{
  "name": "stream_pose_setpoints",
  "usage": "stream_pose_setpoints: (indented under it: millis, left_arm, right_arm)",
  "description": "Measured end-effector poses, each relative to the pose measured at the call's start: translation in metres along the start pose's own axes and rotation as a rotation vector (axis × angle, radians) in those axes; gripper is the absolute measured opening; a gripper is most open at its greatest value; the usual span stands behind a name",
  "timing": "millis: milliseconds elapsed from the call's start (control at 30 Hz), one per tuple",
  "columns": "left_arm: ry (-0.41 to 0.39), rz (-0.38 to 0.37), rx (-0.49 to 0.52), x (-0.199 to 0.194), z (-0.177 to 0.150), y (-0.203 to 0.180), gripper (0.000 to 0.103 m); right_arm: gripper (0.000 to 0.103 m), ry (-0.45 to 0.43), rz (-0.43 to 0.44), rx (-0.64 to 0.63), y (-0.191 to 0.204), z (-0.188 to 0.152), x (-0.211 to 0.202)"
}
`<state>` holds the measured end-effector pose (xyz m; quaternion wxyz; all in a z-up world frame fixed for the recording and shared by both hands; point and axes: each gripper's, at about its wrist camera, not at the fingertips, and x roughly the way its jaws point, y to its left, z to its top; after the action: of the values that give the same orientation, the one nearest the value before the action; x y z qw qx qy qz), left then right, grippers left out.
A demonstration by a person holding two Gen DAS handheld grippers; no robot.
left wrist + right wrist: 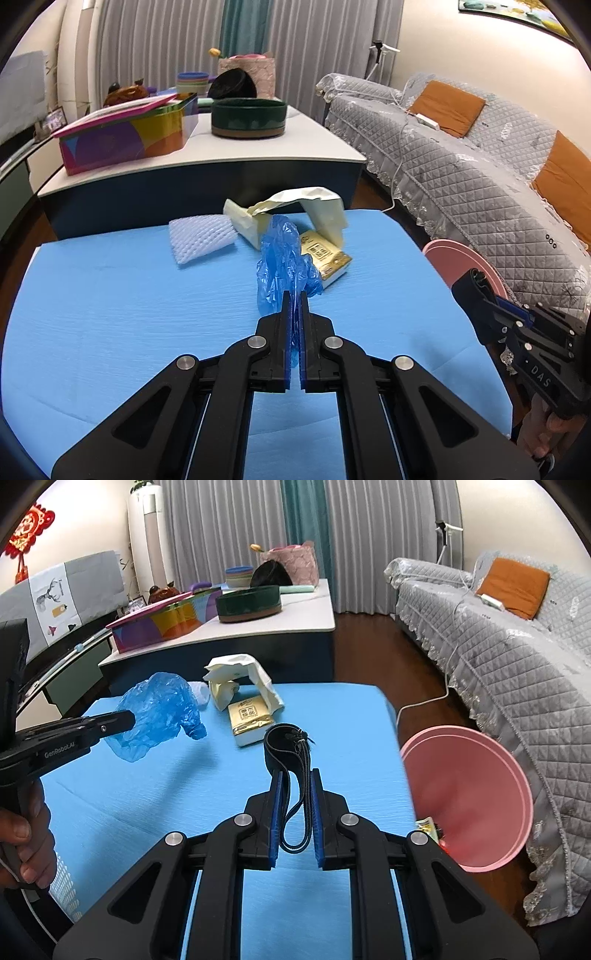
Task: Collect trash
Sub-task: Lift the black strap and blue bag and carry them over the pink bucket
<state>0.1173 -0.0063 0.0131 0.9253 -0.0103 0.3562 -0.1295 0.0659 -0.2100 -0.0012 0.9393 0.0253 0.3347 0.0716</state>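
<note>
Blue mat (110, 295) with wrappers; left tool (294, 299) clamping blue bag (282, 254), right tool (295, 775) black strap (284, 746).

Beyond your fingers stands a white-topped cabinet (303, 624) before grey curtains (229, 528); to their right, a quilted grey sofa (517, 672) on dark wood floor (362, 653).

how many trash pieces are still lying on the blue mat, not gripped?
3: white foam net sleeve at the far left, crumpled cream paper wrapper at the far middle, gold-labelled tissue pack just in front of it. More may hide behind them.
</note>
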Motion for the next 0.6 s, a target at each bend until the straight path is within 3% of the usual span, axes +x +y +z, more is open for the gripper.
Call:
stream_pose_setpoints:
  millis: [600]
  left_arm:
    - [-0.018, -0.078, 0.032, -0.017, -0.005, -0.06, 0.002]
  right_arm:
    - [0.015, -0.067, -0.05, 0.125, -0.059, 0.025, -0.033]
